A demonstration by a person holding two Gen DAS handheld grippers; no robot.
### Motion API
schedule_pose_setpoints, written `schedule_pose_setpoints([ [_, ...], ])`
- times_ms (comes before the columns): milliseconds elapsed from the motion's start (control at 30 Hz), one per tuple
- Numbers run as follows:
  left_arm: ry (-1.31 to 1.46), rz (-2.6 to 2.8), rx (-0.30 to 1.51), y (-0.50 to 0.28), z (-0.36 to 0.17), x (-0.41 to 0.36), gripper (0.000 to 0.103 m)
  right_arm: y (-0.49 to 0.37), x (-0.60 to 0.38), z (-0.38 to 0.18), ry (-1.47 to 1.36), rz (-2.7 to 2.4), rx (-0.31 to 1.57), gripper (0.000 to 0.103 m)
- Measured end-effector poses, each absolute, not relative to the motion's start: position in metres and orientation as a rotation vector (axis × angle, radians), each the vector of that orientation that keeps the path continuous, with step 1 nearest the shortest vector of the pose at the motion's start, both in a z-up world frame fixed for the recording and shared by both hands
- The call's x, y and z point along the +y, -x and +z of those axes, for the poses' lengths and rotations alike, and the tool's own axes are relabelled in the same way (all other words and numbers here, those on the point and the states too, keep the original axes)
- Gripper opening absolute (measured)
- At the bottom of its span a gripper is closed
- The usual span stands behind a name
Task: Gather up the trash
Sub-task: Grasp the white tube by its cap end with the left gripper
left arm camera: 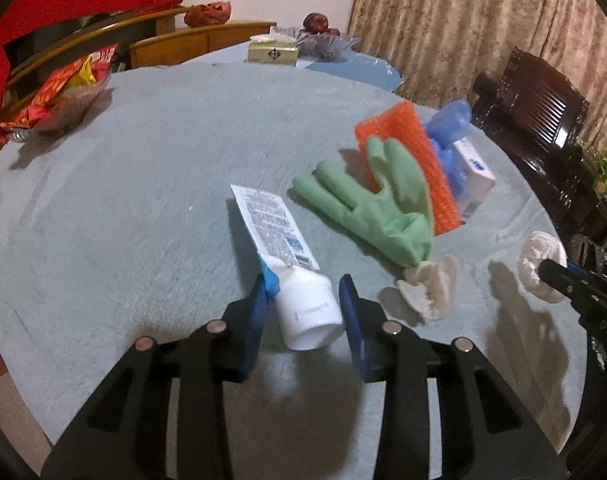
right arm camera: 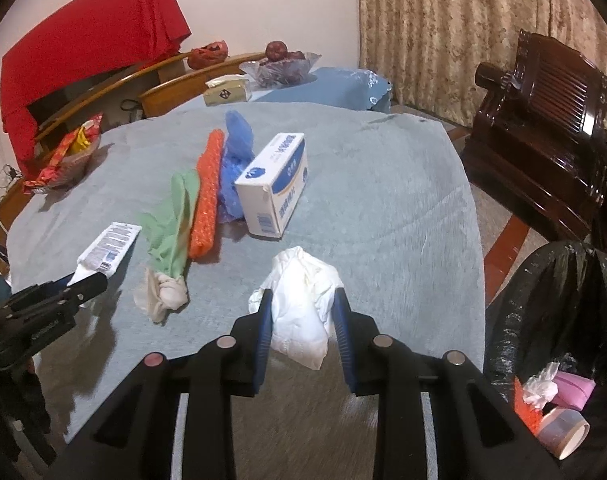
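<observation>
Left tool (left arm camera: 303, 304) straddles the cap end of a white tube (left arm camera: 291, 272) at lower centre of the left wrist view. The left pad touches the tube's blue shoulder; the right pad shows a sliver of gap beside the cap, so jaws are half spread around it, not clamped. The tube lies flat on the grey-covered counter (left arm camera: 123, 200), crimped end pointing toward upper left.

Right tool (right arm camera: 301, 320) pinches a crumpled white tissue (right arm camera: 303, 300) at lower centre of the right wrist view, pads pressing both sides.

More trash on the counter: green rubber glove (left arm camera: 375, 208), orange mesh scrubber (left arm camera: 411, 160), blue plastic bag (left arm camera: 447, 128), white-and-blue carton (right arm camera: 275, 184), a second grey-white wad (left arm camera: 427, 288) just beside the glove's cuff.

Black trash bag (right arm camera: 551, 300) sits at lower right of the right wrist view, off the counter's edge, already holding a tape roll (right arm camera: 563, 436) and scraps.

Judgement: the step is grabbing the tube. The cap is round and slick, so squeeze fully before lifting and seat the pads at the cap-body shoulder, not the cap tip, or it will likely squirt out. Lift straight up and keep clear of the glove. The tissue should swing right and drop in the bag; a light wad may cling to the pads, so spread wide over the opening.
</observation>
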State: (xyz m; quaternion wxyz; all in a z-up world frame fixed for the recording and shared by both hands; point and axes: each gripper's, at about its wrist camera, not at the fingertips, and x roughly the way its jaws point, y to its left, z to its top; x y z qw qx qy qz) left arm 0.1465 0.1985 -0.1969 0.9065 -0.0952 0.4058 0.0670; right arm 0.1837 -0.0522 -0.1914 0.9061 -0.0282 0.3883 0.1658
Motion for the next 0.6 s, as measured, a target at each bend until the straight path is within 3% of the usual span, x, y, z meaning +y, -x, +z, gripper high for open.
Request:
schedule_pose_setpoints([
  [333,0.194,0.143,0.951,-0.144,-0.221,0.194,0.036,-0.178,-0.056,-0.197,0.059,0.340,0.826,0.029],
  [400,0.158,0.170,0.957,-0.147,-0.220,0.192,0.056,-0.178,-0.057,-0.199,0.056,0.339,0.832,0.029],
  [433,0.156,0.176,0.956,-0.148,-0.220,0.192,0.057,-0.178,-0.057,-0.200,0.054,0.338,0.834,0.029],
  [500,0.162,0.184,0.962,-0.152,-0.222,0.195,0.054,-0.179,-0.057,-0.200,0.052,0.337,0.835,0.029],
  [533,0.146,0.192,0.955,-0.152,-0.222,0.194,0.049,-0.179,-0.057,-0.200,0.054,0.337,0.835,0.029],
  [567,0.132,0.190,0.953,-0.153,-0.221,0.193,0.038,-0.179,-0.057,-0.200,0.053,0.338,0.835,0.029],
  [600,0.121,0.189,0.952,-0.154,-0.221,0.193,0.038,-0.179,-0.057,-0.200,0.052,0.338,0.836,0.029],
])
